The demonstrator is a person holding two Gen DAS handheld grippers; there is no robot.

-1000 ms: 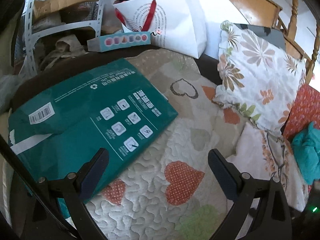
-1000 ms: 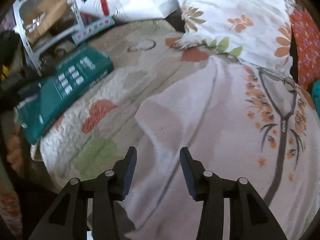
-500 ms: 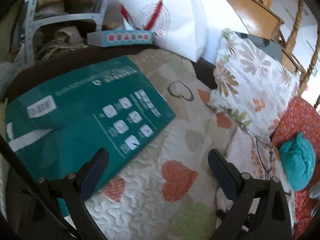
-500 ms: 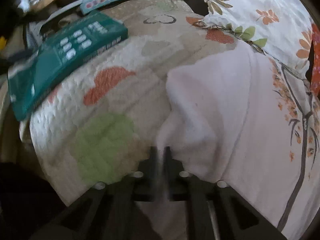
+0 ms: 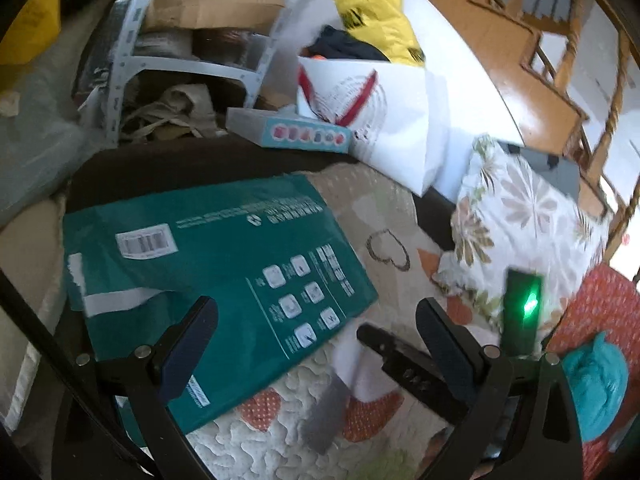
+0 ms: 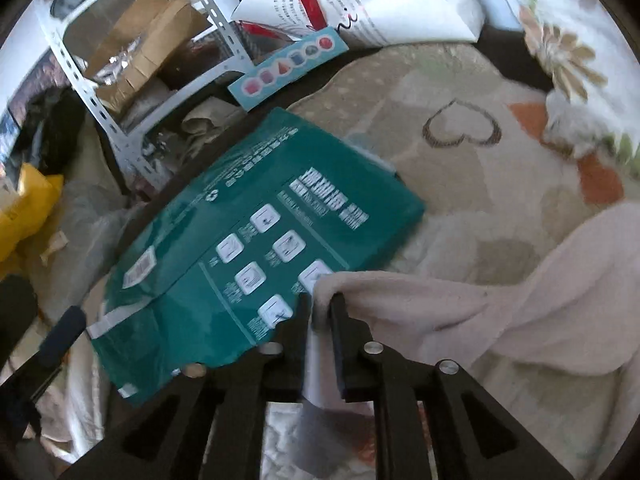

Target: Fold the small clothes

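Note:
A pale pink garment point(image 6: 500, 312) lies on the heart-print quilt point(image 6: 460, 184). My right gripper point(image 6: 320, 308) is shut on the garment's corner and holds it lifted over the edge of a green package point(image 6: 280, 240). In the left wrist view the right gripper point(image 5: 372, 336) shows low centre with the held white cloth point(image 5: 352, 364) hanging from it. My left gripper point(image 5: 316, 340) is open and empty above the quilt point(image 5: 380, 208), its left finger over the green package point(image 5: 208, 264).
A floral pillow point(image 5: 516, 224) and a white paper bag point(image 5: 384, 120) stand behind the quilt. A teal cloth bundle point(image 5: 596, 380) lies at the right. A metal shelf rack point(image 6: 128, 68) with boxes stands at the left. A light blue box point(image 6: 288, 64) lies by the bag.
My right gripper closed on the garment's corner and carried it up and left toward the green package. My left gripper stayed open and tilted slightly upward.

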